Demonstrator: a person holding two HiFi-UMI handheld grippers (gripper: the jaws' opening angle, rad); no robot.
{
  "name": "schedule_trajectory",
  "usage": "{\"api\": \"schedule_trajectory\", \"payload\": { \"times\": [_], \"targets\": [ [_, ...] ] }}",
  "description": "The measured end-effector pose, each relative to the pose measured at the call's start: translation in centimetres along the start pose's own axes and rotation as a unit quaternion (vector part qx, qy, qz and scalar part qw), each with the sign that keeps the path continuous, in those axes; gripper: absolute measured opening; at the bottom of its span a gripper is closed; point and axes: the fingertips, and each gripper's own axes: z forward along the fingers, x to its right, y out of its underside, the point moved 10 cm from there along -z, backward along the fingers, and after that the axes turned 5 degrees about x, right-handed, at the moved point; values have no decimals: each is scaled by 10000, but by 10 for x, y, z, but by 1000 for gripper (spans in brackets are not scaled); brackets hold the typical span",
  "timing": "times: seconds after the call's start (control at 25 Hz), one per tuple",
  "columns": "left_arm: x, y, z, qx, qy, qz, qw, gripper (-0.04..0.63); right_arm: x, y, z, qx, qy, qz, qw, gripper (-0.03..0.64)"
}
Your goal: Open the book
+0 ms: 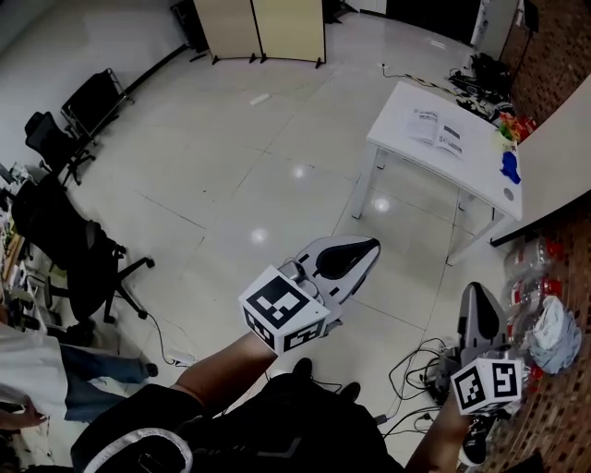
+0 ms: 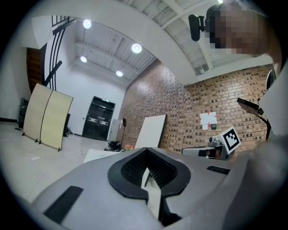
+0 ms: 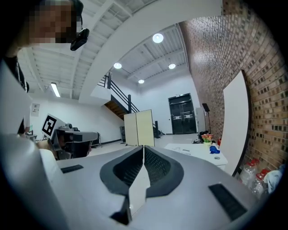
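Left claw (image 1: 371,247) pressed together, empty; right claw (image 1: 478,289) same. We stand on open tiled floor (image 1: 268,157), well apart from white bench (image 1: 466,175). Book (image 1: 437,131) lies flat on bench. Cables (image 1: 416,365) clutter floor below right claw; chair (image 1: 78,249) at left edge; brick wall (image 1: 554,55) hems right.

Grey grippers (image 1: 367,249) (image 1: 478,294), seemingly black clothing (image 1: 277,420)

Tabletop (image 1: 397,139) well ahead of the left gripper (image 1: 367,249) and right gripper (image 1: 476,291). On it lies what appears to be the book (image 1: 437,131), with a small object (image 1: 509,166) toward the right gripper's side. Folding screen (image 1: 259,28) stands far beyond. Chairs (image 1: 78,245) are left of the left gripper and bottles (image 1: 531,277) just right of the right gripper. Cables (image 1: 416,369) lie on the floor (image 1: 231,185) between the grippers.
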Motion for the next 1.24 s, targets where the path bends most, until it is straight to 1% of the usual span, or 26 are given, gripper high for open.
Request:
{"api": "schedule_trajectory", "payload": {
  "times": [0.24,0.36,0.44,0.52,0.6,0.68,0.72,0.84,1.24],
  "targets": [
    [51,-4,8,144,-139,88,9998,2,11,-12,-42,39,-83,-241,9997,3],
    [71,-5,10,160,-60,133,9998,2,14,-12,-58,54,-104,-194,9997,3],
    [79,-4,6,133,-75,137,9998,2,14,-12,-65,83,-113,-139,9998,3],
    [85,-2,1,79,-162,153,9997,2,14,-11,-72,86,-86,-138,9998,3],
    [91,-4,-2,28,-224,289,9993,2,14,-12,-77,90,-73,-158,9998,3],
    [97,-6,-4,26,-193,466,9987,2,12,-14,-81,122,-85,-175,9997,3],
    [100,-8,-5,40,-179,487,9986,2,12,-14,-83,138,-76,-160,9997,3],
    [104,-10,-6,65,-188,403,9990,2,13,-16,-89,173,-38,-96,9998,3],
    [107,-12,-21,28,-202,334,9992,2,4,-23,-100,276,62,-118,9995,3]
  ]
}}
